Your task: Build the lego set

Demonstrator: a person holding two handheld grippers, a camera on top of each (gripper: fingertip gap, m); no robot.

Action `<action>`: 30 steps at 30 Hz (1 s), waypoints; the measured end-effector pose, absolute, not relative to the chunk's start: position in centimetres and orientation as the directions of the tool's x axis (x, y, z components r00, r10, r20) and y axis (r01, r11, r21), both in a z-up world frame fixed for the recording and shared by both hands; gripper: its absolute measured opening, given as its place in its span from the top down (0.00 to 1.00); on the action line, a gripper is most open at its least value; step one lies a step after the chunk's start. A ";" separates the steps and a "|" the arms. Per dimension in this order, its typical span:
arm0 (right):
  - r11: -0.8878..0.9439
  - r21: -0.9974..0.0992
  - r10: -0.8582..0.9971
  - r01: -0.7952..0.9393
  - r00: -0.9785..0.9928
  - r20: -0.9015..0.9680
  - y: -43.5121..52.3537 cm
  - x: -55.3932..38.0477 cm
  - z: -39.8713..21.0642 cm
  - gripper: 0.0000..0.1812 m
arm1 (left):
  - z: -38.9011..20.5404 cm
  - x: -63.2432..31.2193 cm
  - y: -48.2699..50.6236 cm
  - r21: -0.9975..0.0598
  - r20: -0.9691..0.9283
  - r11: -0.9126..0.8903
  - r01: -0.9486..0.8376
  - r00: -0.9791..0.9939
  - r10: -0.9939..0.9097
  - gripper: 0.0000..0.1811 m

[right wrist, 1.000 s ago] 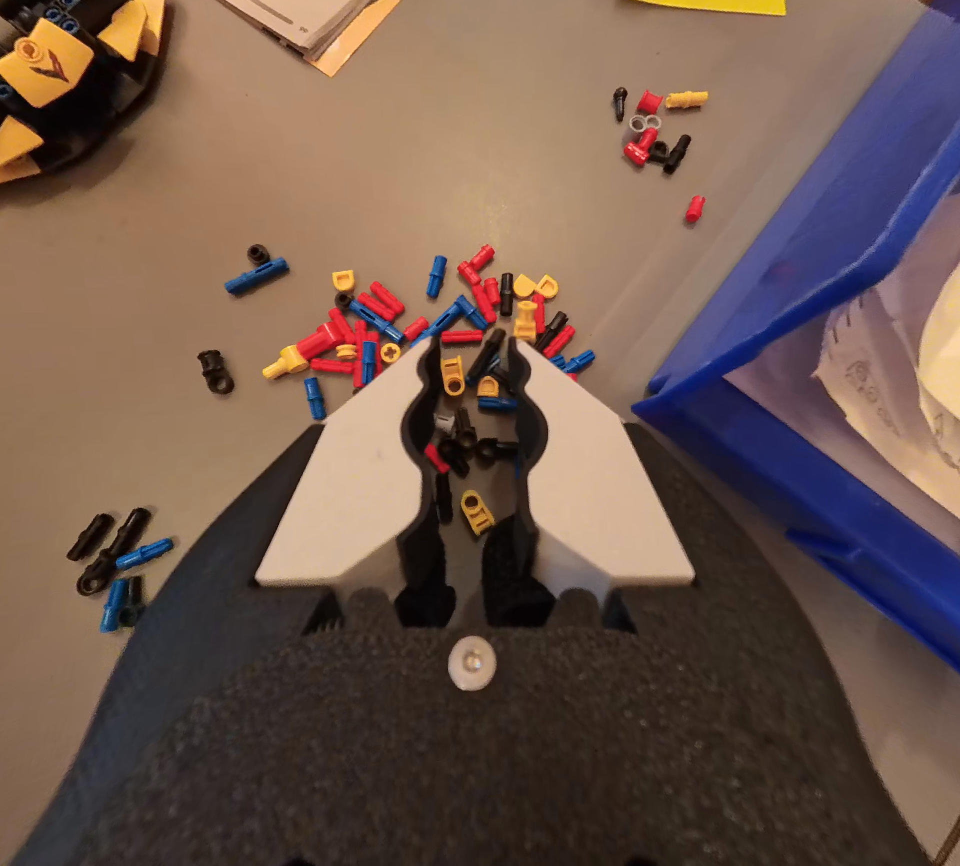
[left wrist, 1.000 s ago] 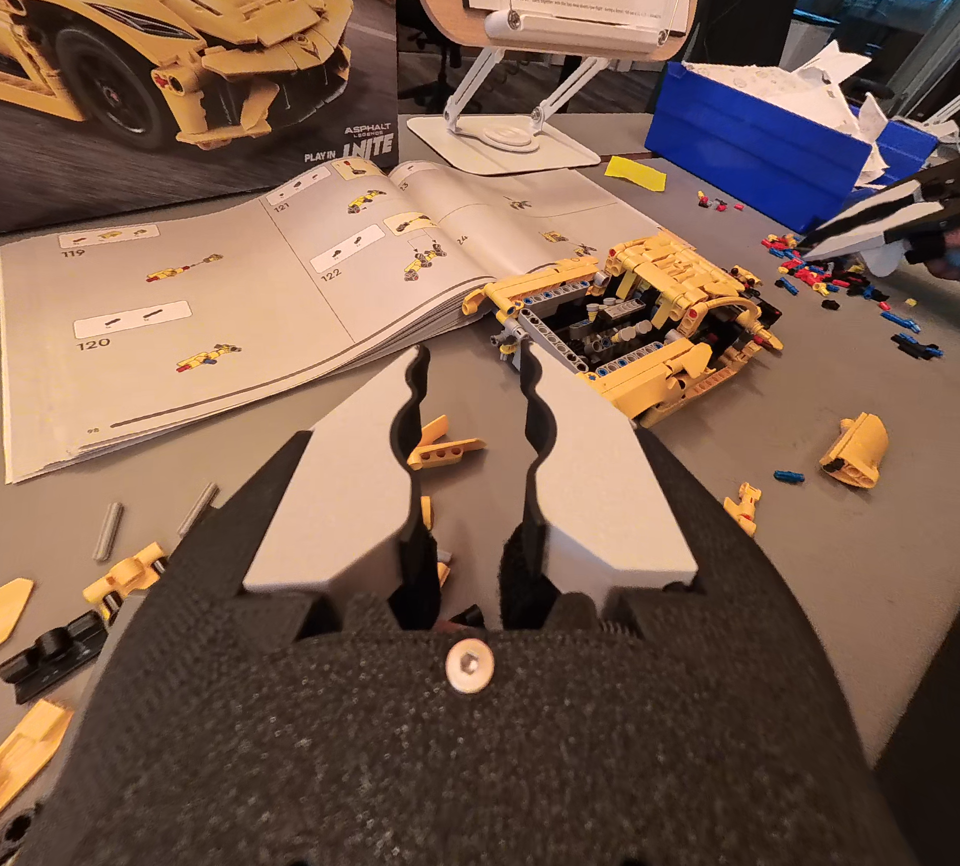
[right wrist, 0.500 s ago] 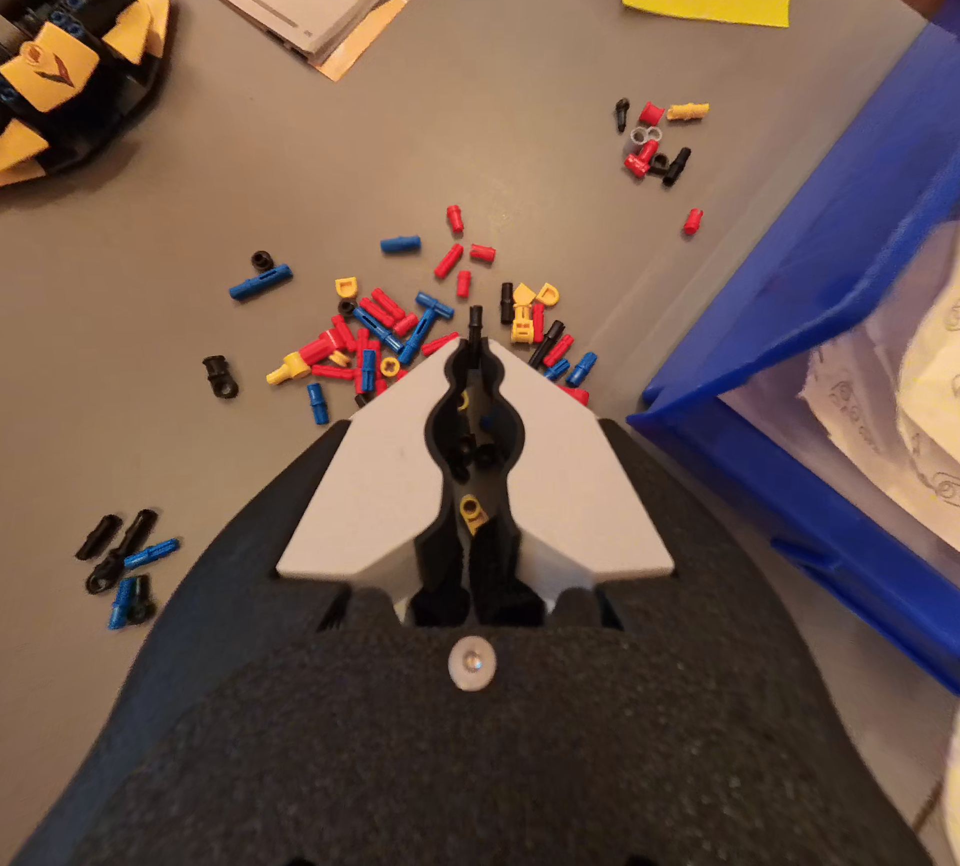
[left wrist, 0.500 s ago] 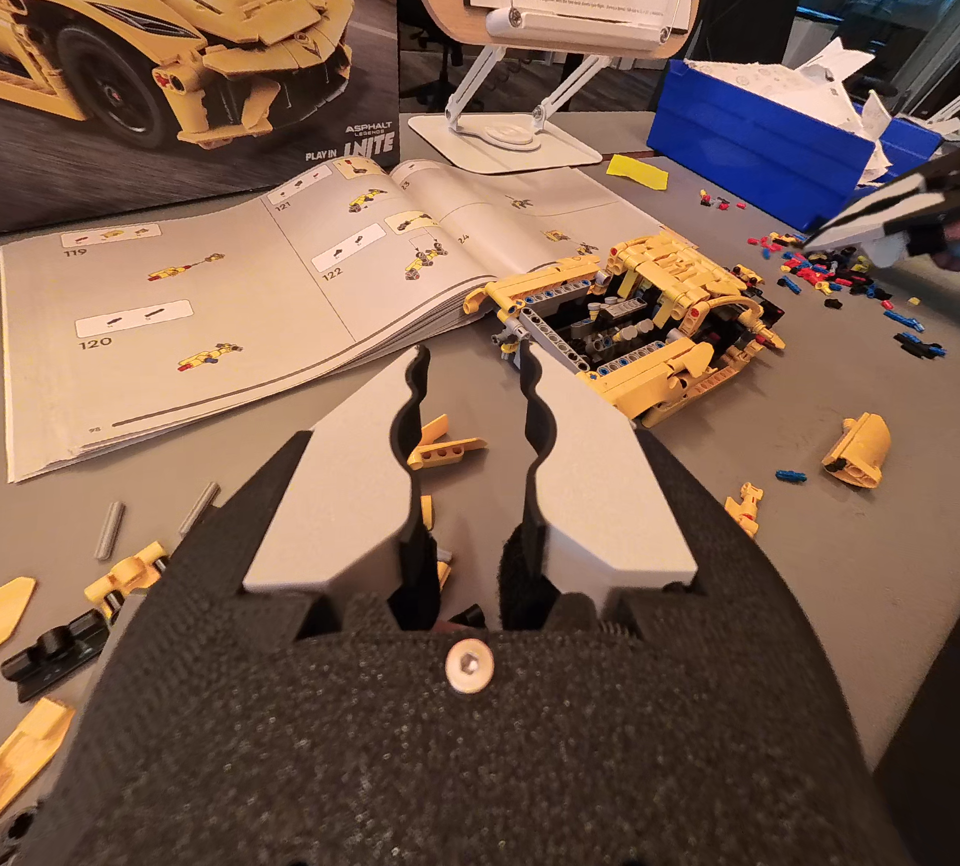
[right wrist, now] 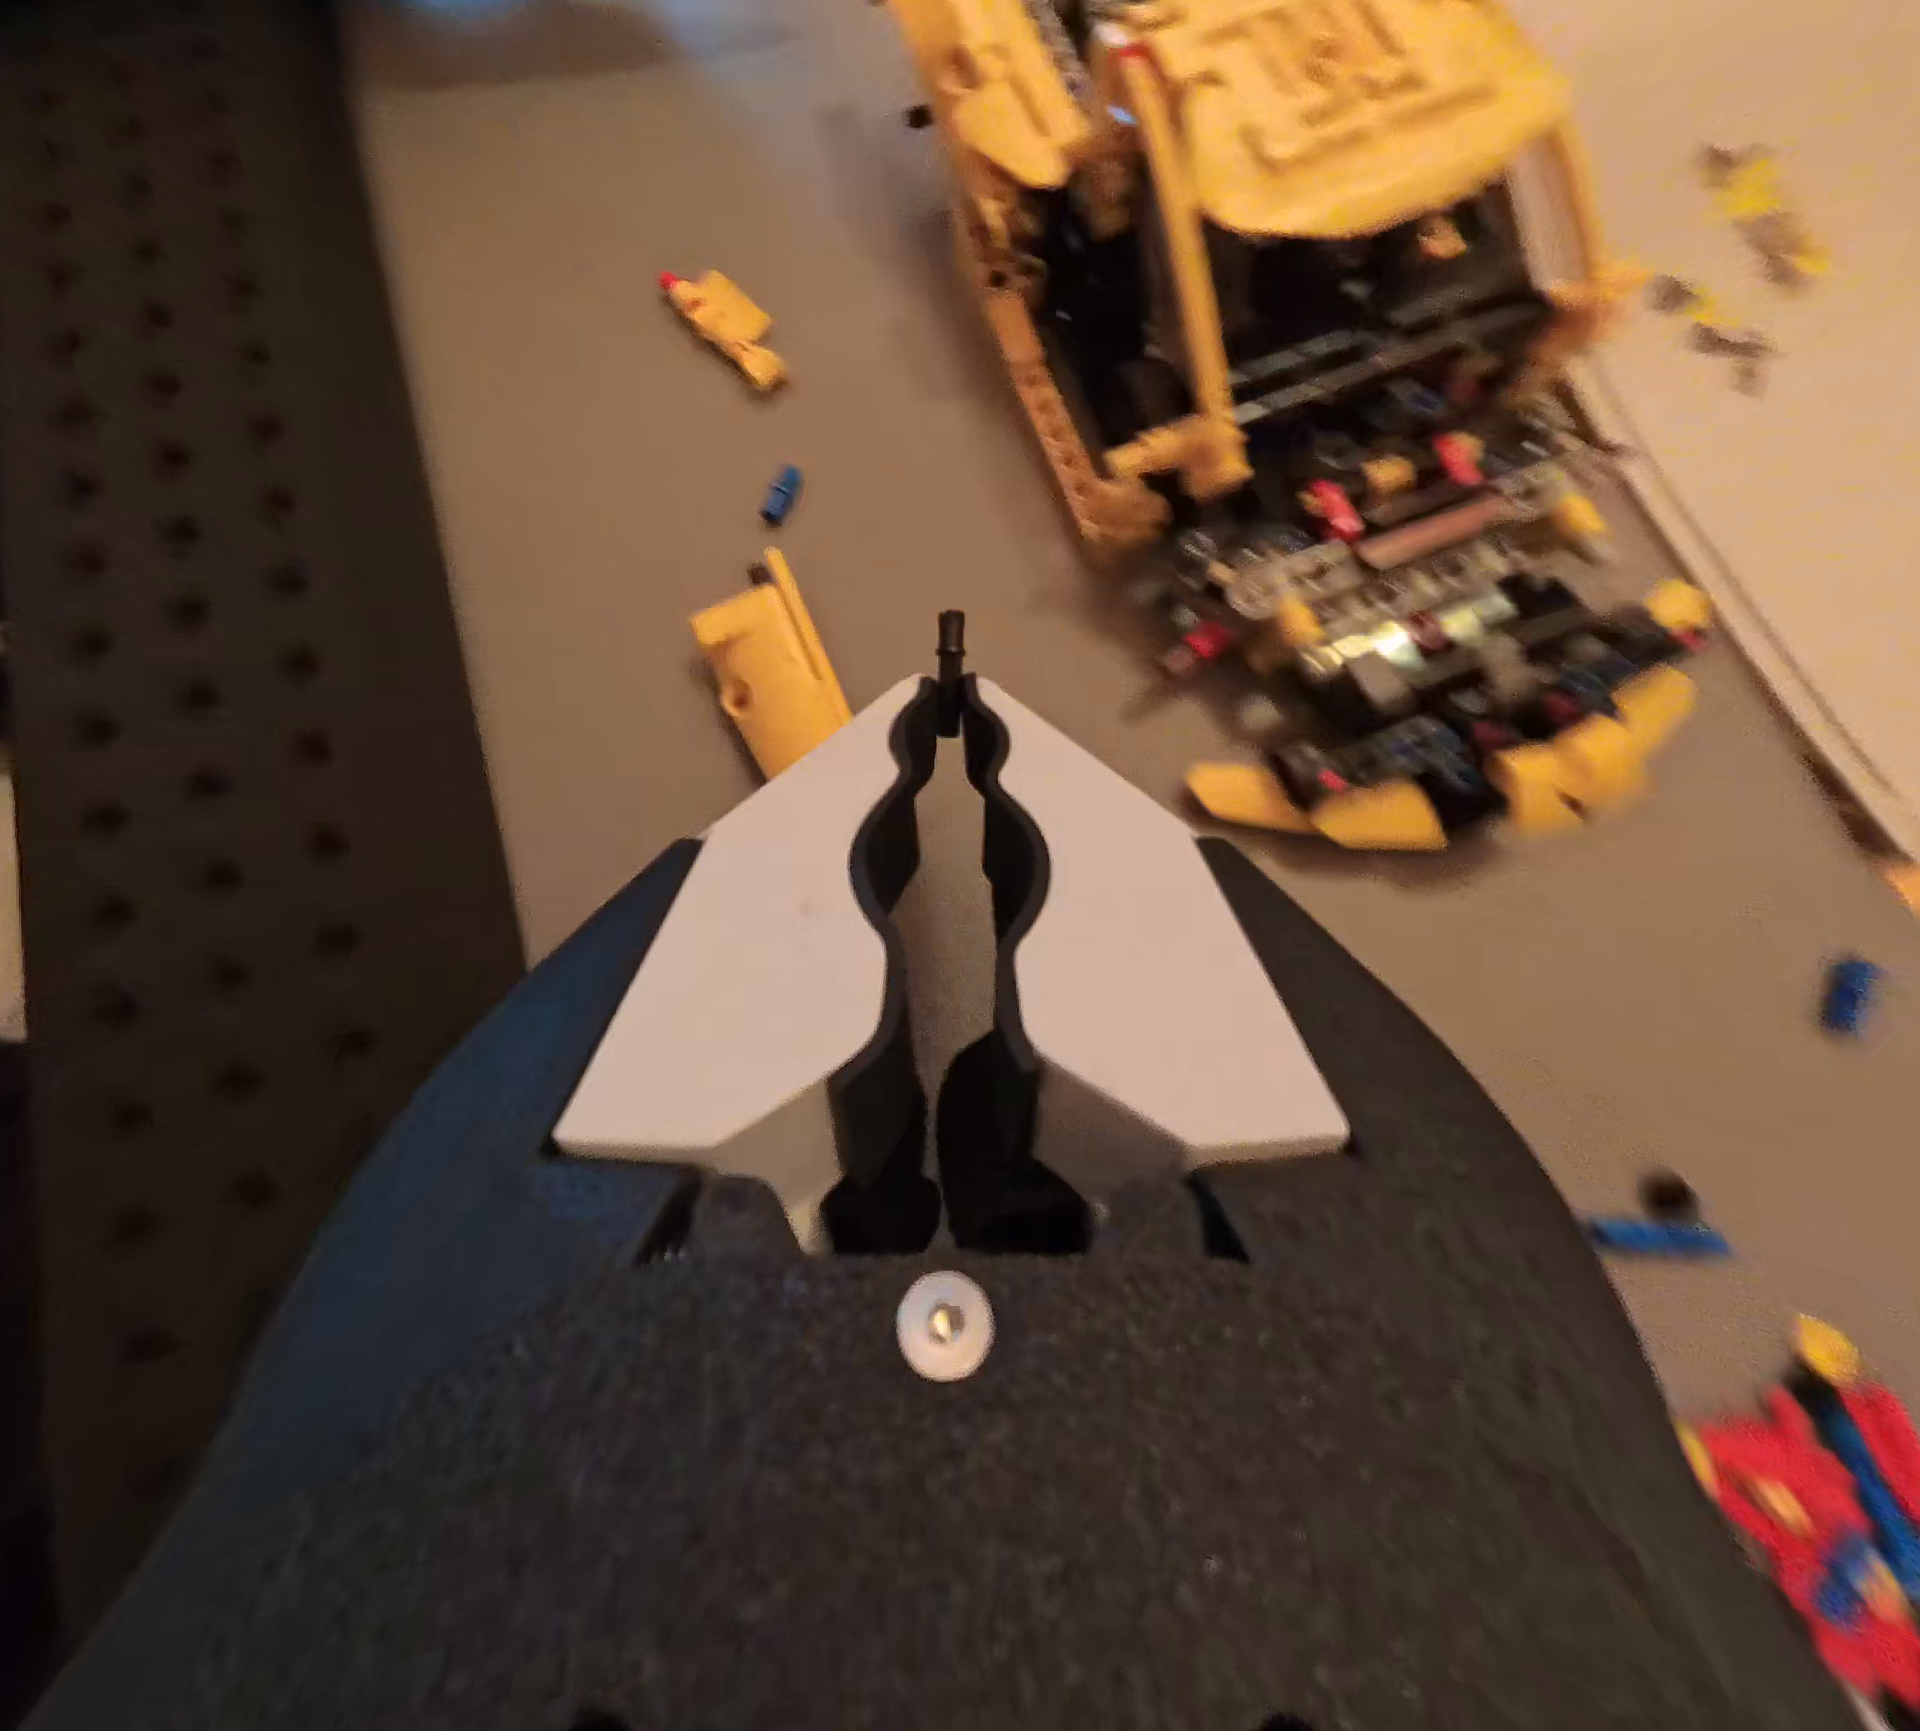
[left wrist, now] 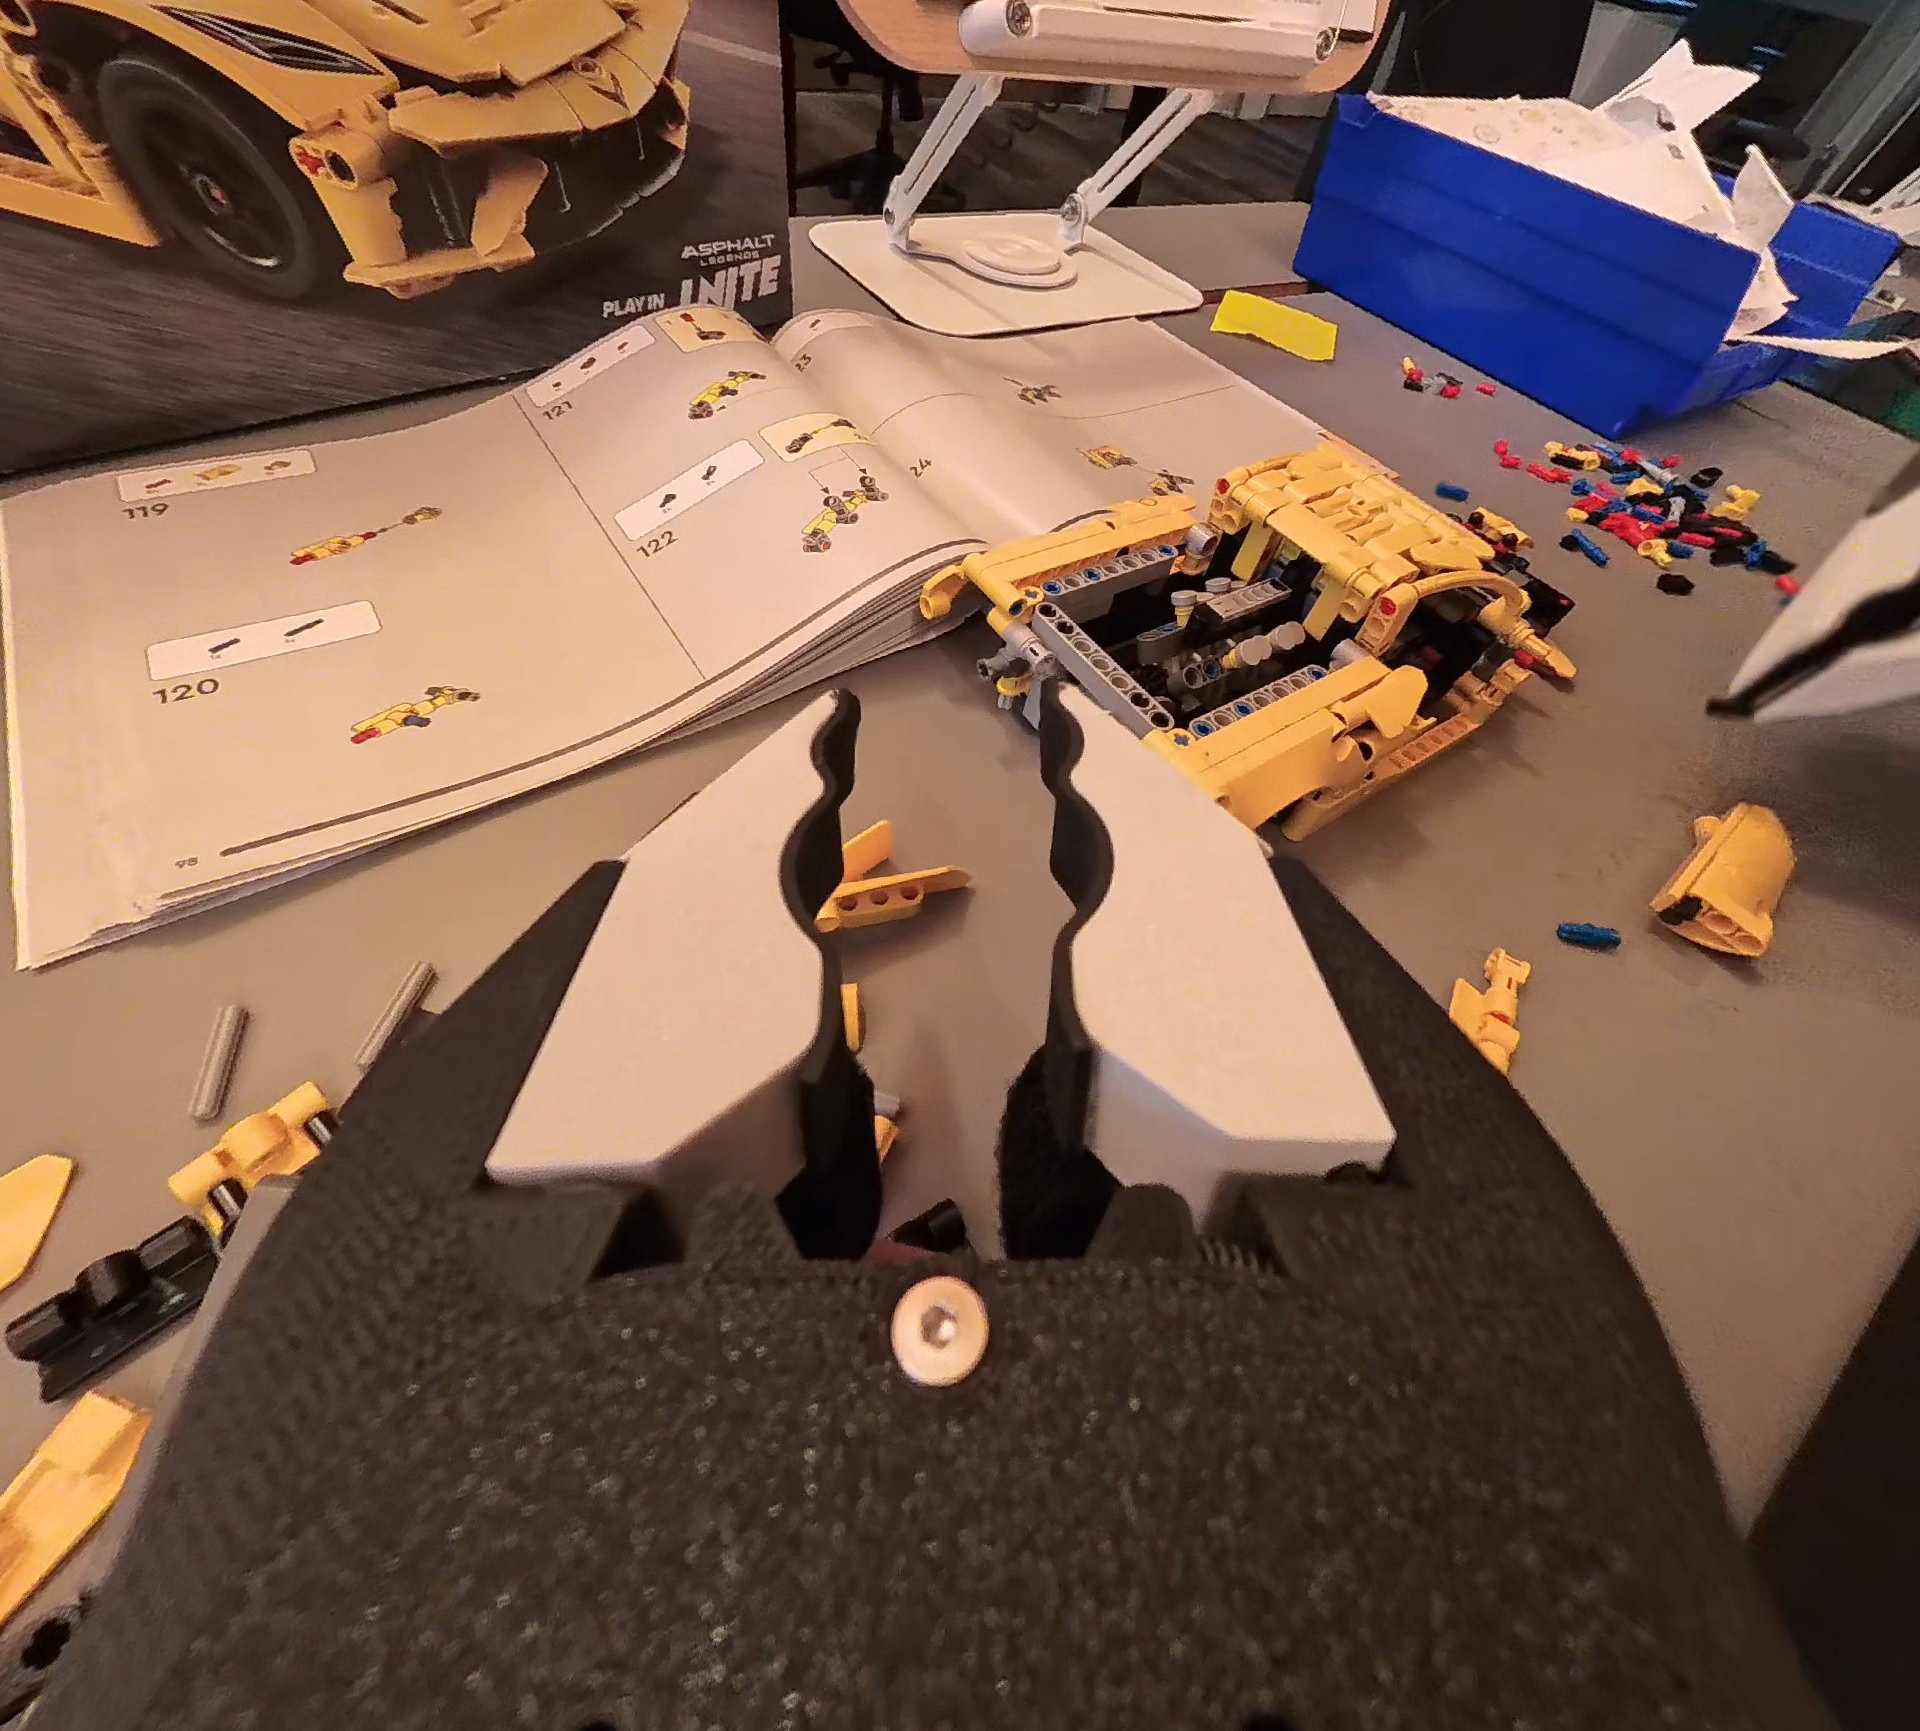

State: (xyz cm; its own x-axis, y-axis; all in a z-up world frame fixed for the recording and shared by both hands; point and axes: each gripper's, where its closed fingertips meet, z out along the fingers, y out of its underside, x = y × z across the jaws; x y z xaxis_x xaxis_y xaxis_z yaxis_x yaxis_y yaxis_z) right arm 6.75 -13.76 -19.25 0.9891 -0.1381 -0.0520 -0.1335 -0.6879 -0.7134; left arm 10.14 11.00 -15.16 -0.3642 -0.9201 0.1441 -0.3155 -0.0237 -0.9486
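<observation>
black pin [right wrist: 949, 665] pinched at jaws' tips, protruding

blue bin [left wrist: 1538, 268], yellow note [left wrist: 1276, 325], document stand [left wrist: 997, 268]

Left wrist view sat low over the table [left wrist: 1714, 1162], facing the booklet [left wrist: 436, 621] and box [left wrist: 364, 71]. Right wrist view looked steeply down, nearer, blurred. Both caught the yellow car [left wrist: 1278, 632] [right wrist: 1278, 310].

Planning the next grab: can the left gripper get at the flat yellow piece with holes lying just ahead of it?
Probably yes. The left gripper is open and empty, and the yellow holed piece lies on the bare table, showing through the gap between its fingers. Nothing covers it.
</observation>
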 end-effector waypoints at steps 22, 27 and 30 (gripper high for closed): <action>-0.772 -0.623 -0.070 -0.126 0.991 -0.114 -10.8 5.3 -23.1 0.97 | -15.4 9.7 10.4 -0.947 0.143 -0.011 -0.322 -0.388 -0.910 0.81; -0.748 -0.652 -0.088 -0.127 0.992 -0.092 -10.1 6.0 -22.0 0.93 | -15.3 9.6 10.2 -0.947 0.147 -0.013 -0.321 -0.396 -0.906 0.81; -0.709 -0.698 -0.076 -0.102 0.995 -0.067 -8.5 5.7 -20.6 0.92 | -15.5 9.3 9.7 -0.943 0.156 -0.007 -0.333 -0.423 -0.893 0.81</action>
State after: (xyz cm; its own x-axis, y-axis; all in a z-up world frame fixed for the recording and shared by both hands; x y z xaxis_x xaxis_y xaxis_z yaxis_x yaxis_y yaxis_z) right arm 5.73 -8.51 -20.56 0.9948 -0.0763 -0.0675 -0.1017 -0.7088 -0.6981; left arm 9.30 9.71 -15.47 -0.4232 -0.8926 0.1556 -0.3328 -0.0066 -0.9430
